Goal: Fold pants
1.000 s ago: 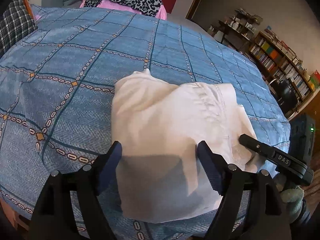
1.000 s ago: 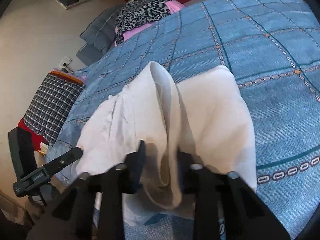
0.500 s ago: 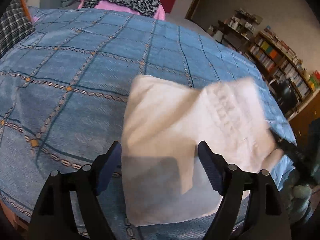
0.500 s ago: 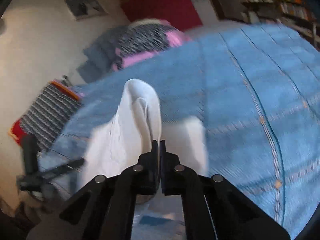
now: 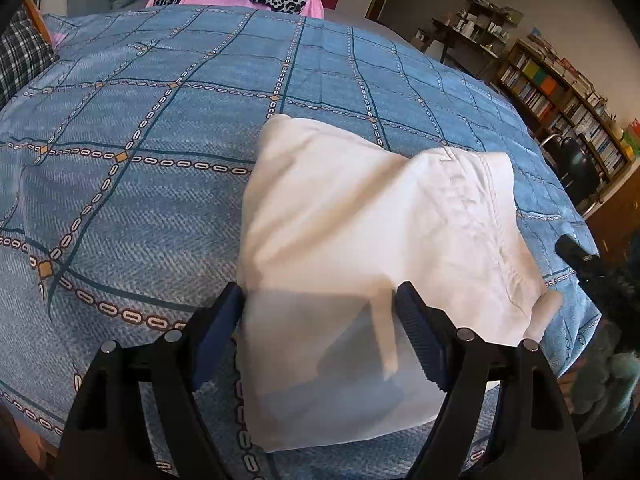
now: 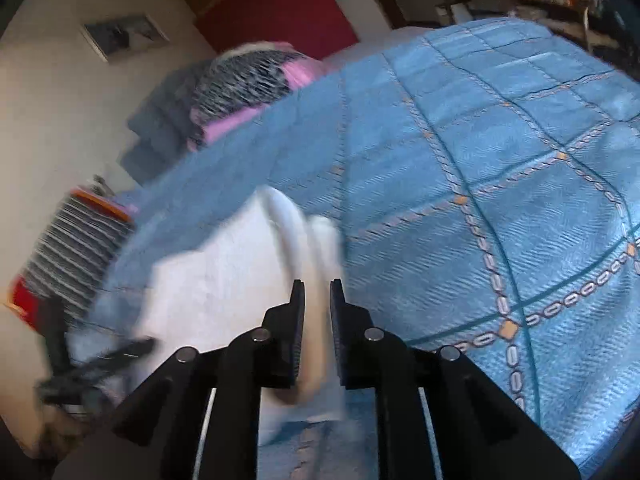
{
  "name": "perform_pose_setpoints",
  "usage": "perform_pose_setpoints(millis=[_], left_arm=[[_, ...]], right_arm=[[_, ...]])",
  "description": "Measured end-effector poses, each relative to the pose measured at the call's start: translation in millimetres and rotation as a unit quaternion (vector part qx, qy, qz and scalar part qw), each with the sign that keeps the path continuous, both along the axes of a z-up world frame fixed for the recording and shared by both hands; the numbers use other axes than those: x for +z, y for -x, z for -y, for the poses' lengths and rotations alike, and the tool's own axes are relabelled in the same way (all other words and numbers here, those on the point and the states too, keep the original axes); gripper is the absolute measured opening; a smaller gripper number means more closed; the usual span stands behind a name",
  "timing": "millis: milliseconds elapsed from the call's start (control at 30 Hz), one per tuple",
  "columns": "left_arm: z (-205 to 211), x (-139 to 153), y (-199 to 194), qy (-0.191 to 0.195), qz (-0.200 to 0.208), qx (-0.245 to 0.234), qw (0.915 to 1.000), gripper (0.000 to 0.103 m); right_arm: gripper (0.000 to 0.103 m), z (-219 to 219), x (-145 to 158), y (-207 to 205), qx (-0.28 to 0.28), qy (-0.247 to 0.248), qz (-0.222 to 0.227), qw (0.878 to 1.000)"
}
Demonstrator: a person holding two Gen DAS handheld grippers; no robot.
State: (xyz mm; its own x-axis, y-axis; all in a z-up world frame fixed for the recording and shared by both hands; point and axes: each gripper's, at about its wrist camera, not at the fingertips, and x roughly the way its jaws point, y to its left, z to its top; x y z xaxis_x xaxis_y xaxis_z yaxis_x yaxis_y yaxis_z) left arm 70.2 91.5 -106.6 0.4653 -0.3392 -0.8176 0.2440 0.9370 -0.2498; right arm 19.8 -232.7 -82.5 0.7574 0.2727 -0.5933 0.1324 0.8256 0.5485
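Blue patterned bed [image 5: 160, 200], folded white pants [image 5: 360, 232] (near edge)

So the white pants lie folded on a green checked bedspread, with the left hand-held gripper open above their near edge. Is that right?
Not quite: the bedspread is blue with a chain-pattern check, not green, as the left wrist view shows. The rest holds: the white pants lie folded on it, and the left hand-held gripper is open above their near edge.

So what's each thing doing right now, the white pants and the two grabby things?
White pants: folded into a bundle, lying on the blue bedspread.
Left gripper: open wide, above the pants' near edge.
Right gripper: jaws have just been opening, narrow gap, white cloth between them; picture too blurred to tell a grip.
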Motion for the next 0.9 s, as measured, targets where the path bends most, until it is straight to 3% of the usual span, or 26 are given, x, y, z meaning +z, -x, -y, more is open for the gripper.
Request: perform_pose_setpoints(millis=[67,167,267,433,500,567,700,800,900], left_arm=[[0.6,-0.1,-0.3,0.0,0.0,-0.001,1.0,0.08],[0.9,0.6,1.4,0.001,0.001,0.0,1.0,0.08],[0.2,1.3,2.5,0.0,0.002,0.0,1.0,0.08],[-0.1,0.9,1.8,-0.001,0.0,0.0,1.0,0.08],[0.1,0.6,1.5,-0.002,-0.001,0.001,1.0,0.08],[-0.2,1.4,0.8,-0.004,-0.001,0.001,1.0,0.08],[-2.8,10.1,0.1,-0.001,0.007,0.004,1.0,0.08],[-4.6,17.8,0.5,0.003,0.016,0.003,0.9999,0.08],[-3.1,18.3,2.1,-0.003,0.024,-0.006,0.9997,0.087]], right_arm=[[0.058,-2.5,-4.8,-5.2,0.042,-0.039,-0.003,0.998],[0.058,-11.9,-16.3,-16.3,0.066,-0.025,-0.025,0.997],[0.043,-19.8,-33.4,-26.5,0.088,-0.017,-0.061,0.994],[0.037,-20.5,-38.3,-27.9,0.088,-0.003,-0.071,0.994],[0.025,-22.6,-35.7,-25.1,0.083,0.01,-0.067,0.994],[0.006,-20.0,-27.8,-16.6,0.082,0.008,-0.049,0.995],[0.002,-10.7,3.1,6.3,0.086,-0.011,-0.006,0.996],[0.002,-9.1,8.3,25.9,0.083,0.011,-0.016,0.996],[0.002,-12.1,-5.0,36.1,0.074,0.032,-0.038,0.996]])
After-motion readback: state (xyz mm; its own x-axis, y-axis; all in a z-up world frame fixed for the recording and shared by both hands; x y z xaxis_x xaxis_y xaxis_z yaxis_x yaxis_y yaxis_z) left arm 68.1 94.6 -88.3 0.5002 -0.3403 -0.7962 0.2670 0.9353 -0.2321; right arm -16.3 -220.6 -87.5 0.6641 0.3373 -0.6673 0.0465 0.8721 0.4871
